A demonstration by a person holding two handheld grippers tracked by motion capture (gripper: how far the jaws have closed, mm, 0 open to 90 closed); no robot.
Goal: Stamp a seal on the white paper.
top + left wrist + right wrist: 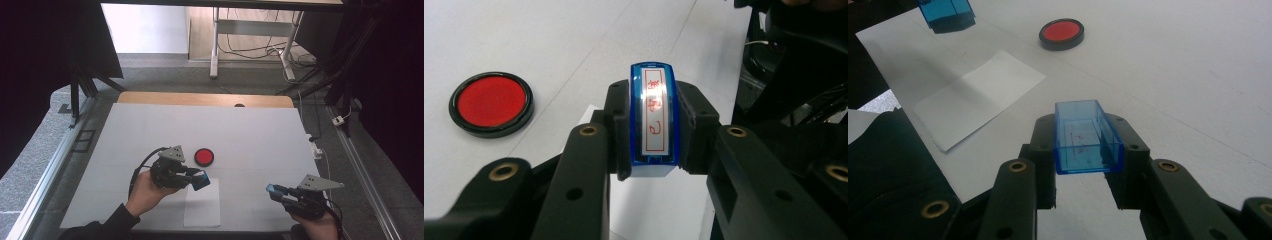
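While clamped in the left gripper (651, 125), the stamp (652, 112) hangs above the paper (202, 204).

Bare table (260, 130) all around; sole obstacle, ink pad (204, 156) beside paper (202, 205).

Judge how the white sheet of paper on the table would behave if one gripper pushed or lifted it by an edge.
The paper sheet looks thin and lies flat, so lifted by an edge it would probably droop. Pushed, it would likely slide or buckle on the smooth table, since nothing weighs it down. The stamp hangs above it, not touching.
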